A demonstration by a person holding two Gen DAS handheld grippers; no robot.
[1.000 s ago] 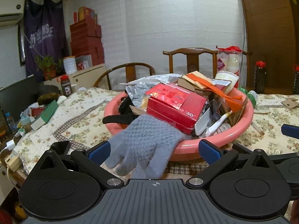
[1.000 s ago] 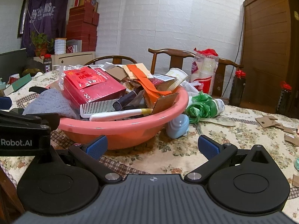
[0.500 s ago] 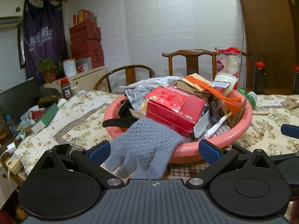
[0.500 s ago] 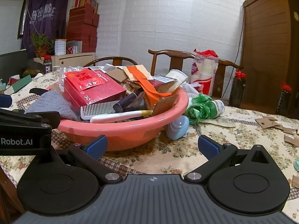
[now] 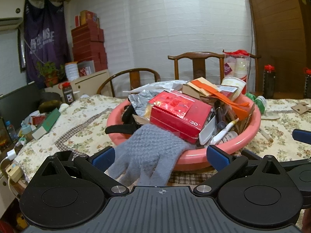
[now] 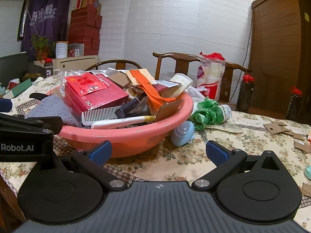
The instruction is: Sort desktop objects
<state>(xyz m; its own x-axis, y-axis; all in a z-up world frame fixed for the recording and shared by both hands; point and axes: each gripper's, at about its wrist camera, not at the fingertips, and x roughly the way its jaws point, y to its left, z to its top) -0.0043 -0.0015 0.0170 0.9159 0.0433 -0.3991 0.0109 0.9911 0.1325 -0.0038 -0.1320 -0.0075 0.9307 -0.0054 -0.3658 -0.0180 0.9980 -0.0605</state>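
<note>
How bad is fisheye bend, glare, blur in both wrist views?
Left wrist: door frame bows at the edge; foil bag glints; glove sharp. Right wrist: wardrobe leans inward; basin crisp; dim warm light, no motion blur.

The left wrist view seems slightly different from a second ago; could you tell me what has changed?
The left claw has drawn back slightly and risen, so the pink basin and grey glove sit lower and a little smaller. Nothing was gripped or released. Both claws stay open, the right claw barely moved, and the basin's contents lie as before.
</note>
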